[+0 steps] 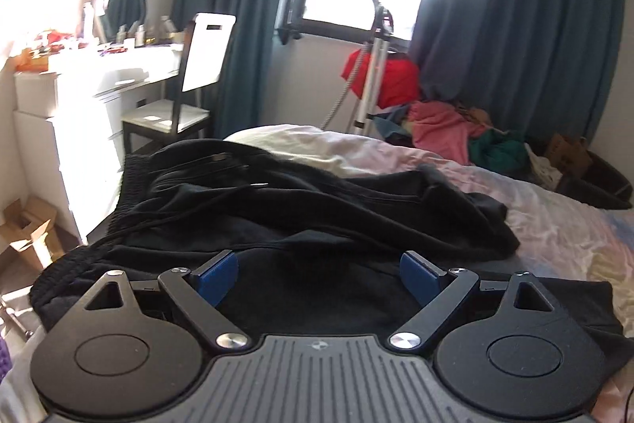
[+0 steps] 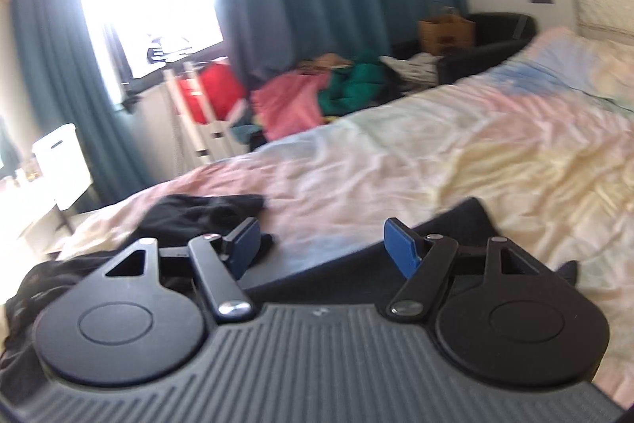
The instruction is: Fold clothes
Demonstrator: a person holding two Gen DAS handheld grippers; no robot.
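A black garment (image 1: 301,209) with a ribbed waistband and drawstrings lies crumpled on the bed (image 1: 562,224). My left gripper (image 1: 319,276) is open, its blue pads (image 1: 218,276) just above the near part of the black fabric, holding nothing. In the right wrist view, my right gripper (image 2: 321,248) is open and empty, hovering over a flat black part of the garment (image 2: 455,224). Another bunched black part (image 2: 198,211) lies to the left on the pastel bedcover (image 2: 475,145).
A pile of pink, green and red clothes (image 1: 447,129) lies past the bed by the teal curtains (image 1: 515,26). A chair (image 1: 186,98) and a cluttered white dresser (image 1: 79,82) stand at the left. A dark armchair (image 2: 491,38) holds a paper bag.
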